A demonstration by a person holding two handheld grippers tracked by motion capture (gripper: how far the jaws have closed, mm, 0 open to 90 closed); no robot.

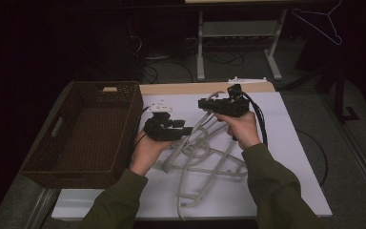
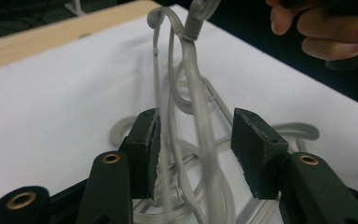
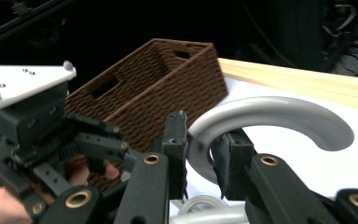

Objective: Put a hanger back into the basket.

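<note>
Several grey plastic hangers (image 1: 201,160) lie tangled on the white sheet (image 1: 286,157). My right gripper (image 1: 203,103) is shut on the hook (image 3: 279,114) of one hanger, holding that end above the pile; its jaws (image 3: 206,158) pinch the hook's lower bend. My left gripper (image 1: 188,130) sits just below and to the left, open. In the left gripper view, its pads (image 2: 147,148) straddle the raised hanger's neck (image 2: 200,126) with a gap on the right side. The left gripper (image 3: 37,126) also appears in the right gripper view.
A brown wicker basket (image 1: 124,102) stands on the left of the table, right beside my left hand. The table's wooden far edge (image 1: 190,88) runs behind the sheet. A white hanger (image 1: 320,23) hangs at the far right, off the table.
</note>
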